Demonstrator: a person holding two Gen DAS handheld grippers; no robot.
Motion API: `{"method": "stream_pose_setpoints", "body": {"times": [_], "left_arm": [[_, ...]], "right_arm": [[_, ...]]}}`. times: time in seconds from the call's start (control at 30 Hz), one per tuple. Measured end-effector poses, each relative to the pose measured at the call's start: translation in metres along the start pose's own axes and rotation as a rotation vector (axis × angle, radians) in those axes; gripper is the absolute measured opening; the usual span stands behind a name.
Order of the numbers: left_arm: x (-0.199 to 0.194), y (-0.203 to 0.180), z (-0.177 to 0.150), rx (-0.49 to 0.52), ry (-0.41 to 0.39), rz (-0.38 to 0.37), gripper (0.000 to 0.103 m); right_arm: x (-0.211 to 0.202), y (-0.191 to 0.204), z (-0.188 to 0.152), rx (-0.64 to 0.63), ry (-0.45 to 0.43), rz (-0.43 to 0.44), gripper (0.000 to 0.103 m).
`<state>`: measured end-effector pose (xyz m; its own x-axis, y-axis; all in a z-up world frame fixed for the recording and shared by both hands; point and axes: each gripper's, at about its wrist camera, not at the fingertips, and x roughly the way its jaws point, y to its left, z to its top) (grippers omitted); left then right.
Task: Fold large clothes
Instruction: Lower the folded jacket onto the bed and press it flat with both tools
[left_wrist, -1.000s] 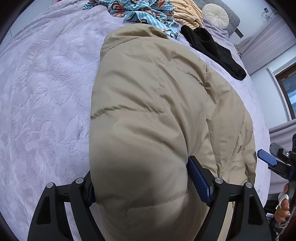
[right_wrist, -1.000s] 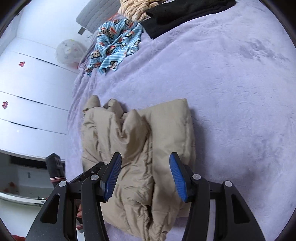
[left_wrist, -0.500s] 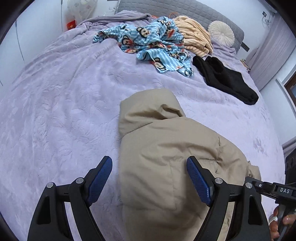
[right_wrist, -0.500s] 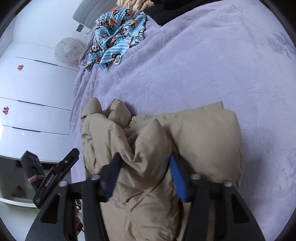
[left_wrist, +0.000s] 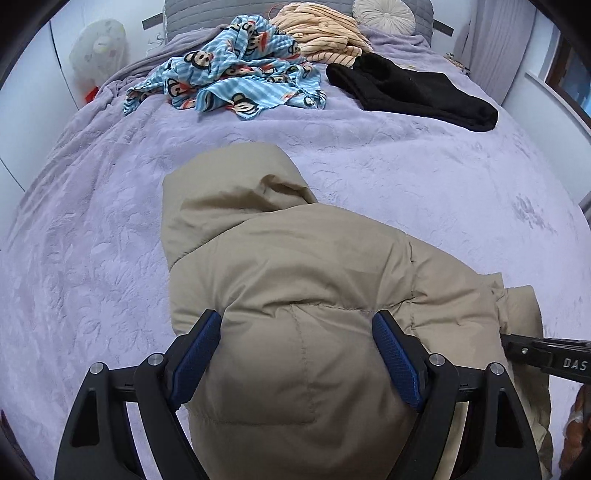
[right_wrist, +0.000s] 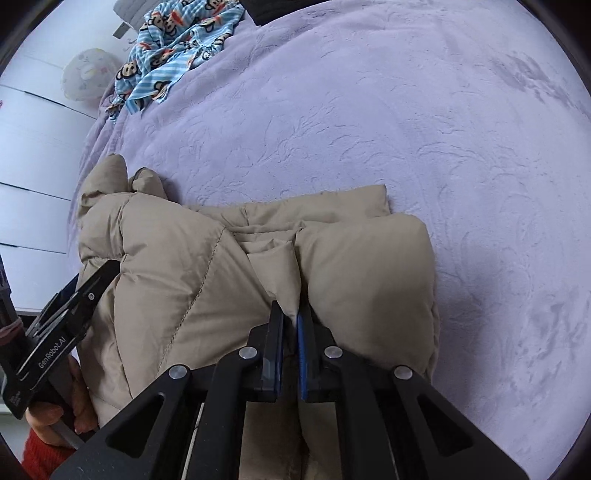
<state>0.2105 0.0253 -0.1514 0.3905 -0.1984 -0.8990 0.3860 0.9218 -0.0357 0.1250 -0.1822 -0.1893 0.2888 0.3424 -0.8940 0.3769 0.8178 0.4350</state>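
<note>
A beige puffer jacket (left_wrist: 303, 295) lies folded in a bundle on the purple bedspread (left_wrist: 92, 236). My left gripper (left_wrist: 295, 354) is open, its blue pads on either side of the jacket's near bulge without squeezing it. In the right wrist view the jacket (right_wrist: 192, 273) fills the lower left. My right gripper (right_wrist: 290, 325) is shut on a pinched fold of the jacket. The left gripper's body shows at the left edge of the right wrist view (right_wrist: 62, 332).
At the head of the bed lie a blue monkey-print garment (left_wrist: 229, 81), an orange striped garment (left_wrist: 325, 33), a black garment (left_wrist: 410, 92) and a round white cushion (left_wrist: 384, 11). White cupboards (right_wrist: 29, 155) stand beside the bed.
My right gripper has closed onto a fold of the jacket. My left gripper has let the jacket go, pulled back, then come in around its near end, jaws still open.
</note>
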Motion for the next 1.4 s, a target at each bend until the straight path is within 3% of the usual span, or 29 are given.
{"method": "stream_pose_setpoints", "body": {"times": [0.23,0.37,0.6,0.87,1.27,1.4], "left_arm": [[0.000,0.006,-0.003,-0.011,-0.009,-0.009,0.084],[-0.010,0.008,-0.003,-0.019,-0.016,0.003,0.084],[-0.074,0.032,-0.036,-0.002,-0.069,-0.004,0.084],[-0.082,0.042,-0.115,-0.073,0.055,-0.036,0.084],[-0.088,0.042,-0.122,-0.074,0.096,-0.073,0.084],[-0.096,0.037,-0.127,-0.073,0.112,-0.071,0.084]], "right_arm": [[-0.065,0.033,-0.043,-0.148,-0.073,0.048,0.006],[-0.048,0.041,-0.076,-0.224,-0.004,0.002,0.006],[-0.036,0.025,-0.089,-0.151,-0.006,0.010,0.006],[-0.032,0.029,-0.098,-0.168,-0.015,-0.045,0.006],[-0.065,0.040,-0.118,-0.094,-0.073,-0.096,0.008],[-0.075,0.045,-0.131,-0.098,-0.055,-0.099,0.009]]}}
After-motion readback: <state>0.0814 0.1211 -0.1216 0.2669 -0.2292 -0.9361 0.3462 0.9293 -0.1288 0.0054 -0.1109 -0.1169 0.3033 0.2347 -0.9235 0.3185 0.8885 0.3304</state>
